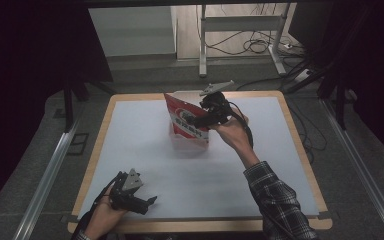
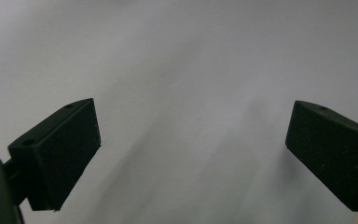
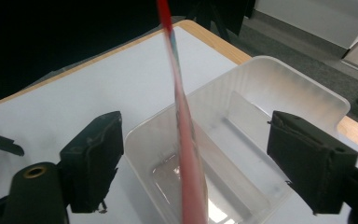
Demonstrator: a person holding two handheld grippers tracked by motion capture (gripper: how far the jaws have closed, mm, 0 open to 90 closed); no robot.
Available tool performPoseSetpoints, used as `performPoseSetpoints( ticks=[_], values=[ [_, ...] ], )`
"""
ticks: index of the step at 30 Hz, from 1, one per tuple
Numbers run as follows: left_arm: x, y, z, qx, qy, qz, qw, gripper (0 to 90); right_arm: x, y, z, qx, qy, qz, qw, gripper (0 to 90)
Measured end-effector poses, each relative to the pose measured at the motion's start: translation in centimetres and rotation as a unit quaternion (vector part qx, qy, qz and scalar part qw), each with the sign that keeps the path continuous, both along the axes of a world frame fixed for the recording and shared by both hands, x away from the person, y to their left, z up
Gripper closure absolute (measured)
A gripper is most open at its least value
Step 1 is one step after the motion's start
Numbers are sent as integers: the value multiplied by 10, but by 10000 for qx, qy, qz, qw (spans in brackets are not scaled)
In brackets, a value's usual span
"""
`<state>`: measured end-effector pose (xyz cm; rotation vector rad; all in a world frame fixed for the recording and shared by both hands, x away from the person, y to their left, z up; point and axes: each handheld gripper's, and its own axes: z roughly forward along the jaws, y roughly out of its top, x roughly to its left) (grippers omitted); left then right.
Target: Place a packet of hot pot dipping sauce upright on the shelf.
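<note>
High view, container: a clear plastic tub (image 1: 190, 141) sits on the white table top (image 1: 145, 150), toward the far side and a little right of centre.
Contents: a red and white snack bag (image 1: 186, 120) stands in the tub, its lower part inside the walls and its upper part rising well above the rim.
Right gripper view, container: the tub (image 3: 279, 88) lies open below the camera, its bottom bare on both sides of the bag (image 3: 184, 140).
Bag axis: long axis close to upright, tilted slightly; the top edge points up and away from the tub, the bottom end down into it.
Bag facing: in the high view the printed face turns toward the near-left of the table; in the right gripper view the bag is seen edge-on as a thin red strip.
Right gripper (image 3: 193, 154): jaws spread wide, one on each side of the bag over the tub, neither pad touching it.
Right hand (image 1: 230, 131): just right of the tub, holding its gripper (image 1: 200, 119) level against the bag's upper half.
Left gripper (image 1: 150, 202): well apart from the tub, at the near-left corner of the table, held low over the white surface.
Left gripper view, claw: the gripper (image 2: 191, 149) has its jaws wide apart with nothing between them, white table top behind.
</note>
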<state>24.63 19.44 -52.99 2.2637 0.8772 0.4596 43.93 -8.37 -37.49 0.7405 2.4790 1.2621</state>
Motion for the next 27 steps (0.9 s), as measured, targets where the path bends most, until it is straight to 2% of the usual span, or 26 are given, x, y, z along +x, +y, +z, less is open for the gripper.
performPoseSetpoints(
  ticks=[8,15,27],
  values=[
    [0,0,0,5,1,0,10000,30,-5,-7,2,98,43,55,9999,116],
    [0,0,0,-11,3,24,10000,29,-10,-14,2,85,57,14,9999,80],
    [0,1,0,-17,7,30,10000,28,-21,-29,2,200,8,-9,9998,31]
  ],
)
